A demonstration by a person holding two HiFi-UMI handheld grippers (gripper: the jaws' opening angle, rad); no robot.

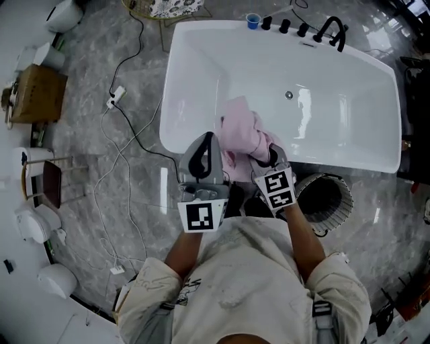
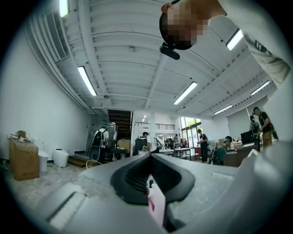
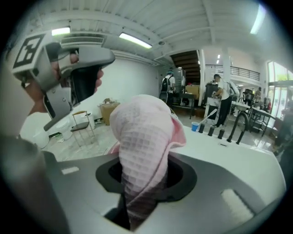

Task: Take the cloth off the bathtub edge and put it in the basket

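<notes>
A pink waffle cloth point(image 1: 240, 133) hangs bunched over the near rim of the white bathtub point(image 1: 201, 60). My right gripper point(image 1: 269, 157) is shut on its lower right part. In the right gripper view the cloth point(image 3: 142, 137) rises as a thick fold from between the jaws of that gripper point(image 3: 143, 185). My left gripper point(image 1: 203, 153) is beside the cloth, to its left and apart from it. It points upward, with its jaws closed together and nothing held point(image 2: 150, 157). The dark wire basket point(image 1: 327, 199) stands on the floor below the tub's near right side.
A blue cup point(image 1: 252, 21) and black faucet fittings point(image 1: 332, 31) line the tub's far rim. Cables and a power strip point(image 1: 115, 98) trail across the marble floor at left. A cardboard box point(image 1: 38, 94) and a stool point(image 1: 48, 183) stand farther left.
</notes>
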